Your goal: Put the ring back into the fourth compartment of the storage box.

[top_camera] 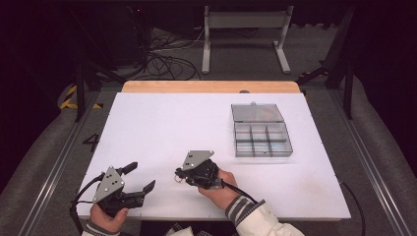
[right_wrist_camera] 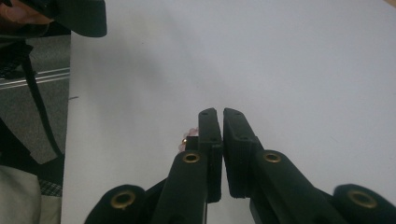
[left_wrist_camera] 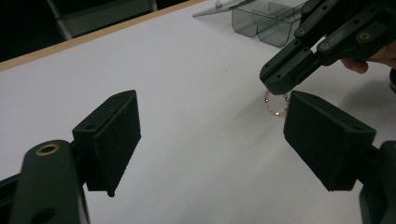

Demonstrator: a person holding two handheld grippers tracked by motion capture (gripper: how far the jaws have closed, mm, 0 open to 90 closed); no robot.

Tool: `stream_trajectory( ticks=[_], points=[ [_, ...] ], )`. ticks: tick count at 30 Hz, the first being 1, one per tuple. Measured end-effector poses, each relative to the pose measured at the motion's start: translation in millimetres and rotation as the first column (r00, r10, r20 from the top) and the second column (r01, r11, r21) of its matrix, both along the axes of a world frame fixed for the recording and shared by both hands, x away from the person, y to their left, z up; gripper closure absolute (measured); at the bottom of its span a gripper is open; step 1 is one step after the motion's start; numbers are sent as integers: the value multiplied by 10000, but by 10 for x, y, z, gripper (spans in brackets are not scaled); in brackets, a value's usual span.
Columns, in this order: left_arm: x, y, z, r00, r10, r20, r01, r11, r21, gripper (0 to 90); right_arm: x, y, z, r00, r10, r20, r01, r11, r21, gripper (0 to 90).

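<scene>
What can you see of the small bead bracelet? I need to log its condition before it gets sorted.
The bracelet is a small ring of pale pink, translucent-looking beads with a few gold ones between. It hangs from the tips of the right gripper, whose jaws are shut on it, just over the white table, near its front edge. Part of the loop is hidden behind the jaws; damage cannot be judged.
</scene>
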State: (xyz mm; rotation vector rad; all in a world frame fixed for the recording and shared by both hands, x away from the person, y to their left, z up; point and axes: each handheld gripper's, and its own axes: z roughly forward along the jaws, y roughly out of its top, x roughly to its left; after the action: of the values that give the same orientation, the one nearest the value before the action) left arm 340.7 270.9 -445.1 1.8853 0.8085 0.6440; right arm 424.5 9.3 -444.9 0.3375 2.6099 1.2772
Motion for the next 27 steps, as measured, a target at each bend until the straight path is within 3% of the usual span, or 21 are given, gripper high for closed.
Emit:
stream_trajectory(
  ticks=[14, 27],
  points=[
    [5, -2, -2, 10000, 4, 1, -4, 10000, 6, 196, 26, -123, 145, 9992, -223, 329, 221, 9997, 60, 874],
    [7, -3, -5, 10000, 12, -15, -12, 10000, 0, 196, 82, -291, 309, 9955, -673, 674, 690, 9974, -223, 873]
  ],
)
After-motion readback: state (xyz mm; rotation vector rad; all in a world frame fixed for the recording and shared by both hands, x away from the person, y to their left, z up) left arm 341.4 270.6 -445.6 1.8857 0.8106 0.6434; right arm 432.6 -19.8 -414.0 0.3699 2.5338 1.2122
